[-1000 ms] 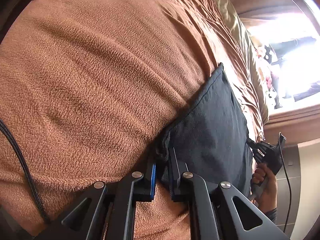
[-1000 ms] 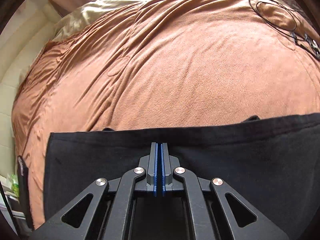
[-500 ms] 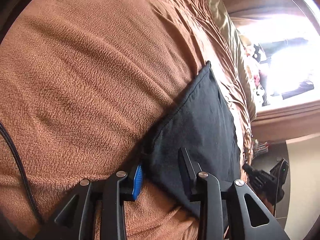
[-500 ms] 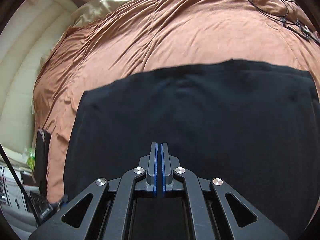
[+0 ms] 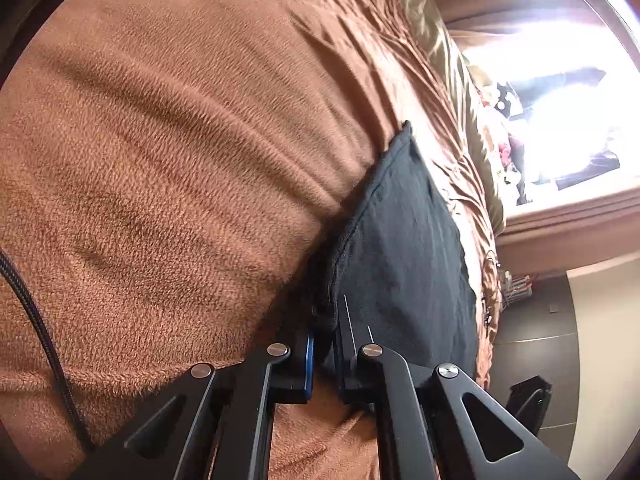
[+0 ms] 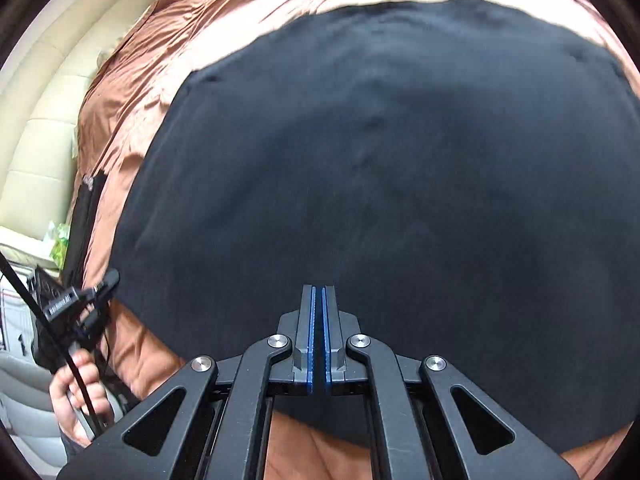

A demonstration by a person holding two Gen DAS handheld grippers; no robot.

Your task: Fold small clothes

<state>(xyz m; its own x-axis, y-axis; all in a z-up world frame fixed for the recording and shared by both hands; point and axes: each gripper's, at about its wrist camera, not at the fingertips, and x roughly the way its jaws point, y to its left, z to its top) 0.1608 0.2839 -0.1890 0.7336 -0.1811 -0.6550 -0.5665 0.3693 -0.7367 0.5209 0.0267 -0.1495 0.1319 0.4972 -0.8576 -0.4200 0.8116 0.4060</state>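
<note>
Now the black garment [image 6: 400, 184] lies spread flat on a bed covered by a brown fleece blanket [image 5: 168, 168], and it fills most of the right wrist view. Its far edge curves across the top of that view, with wrinkled brown blanket showing beyond it and a cream padded headboard [image 6: 44, 128] at the far left.

Above the near part of the cloth hangs the right gripper [image 6: 319, 300]; its jaws are pressed almost together, with only a thin slit between the blue pads and no cloth visible in that slit.

In the left wrist view the same garment [image 5: 404, 256] appears as a dark wedge running from the gripper toward the far right, lying on the blanket. The left gripper [image 5: 324, 344] sits at the garment's near corner, where the bunched dark hem lies in the narrow gap between its jaws. They stand close together around that hem, and whether they squeeze it tight cannot be told.

At the lower left of the right wrist view a hand [image 6: 78, 396] holds the handle of the left gripper, beside the bed's edge. A black cable [image 5: 36, 328] crosses the blanket at the left of the left wrist view.
</note>
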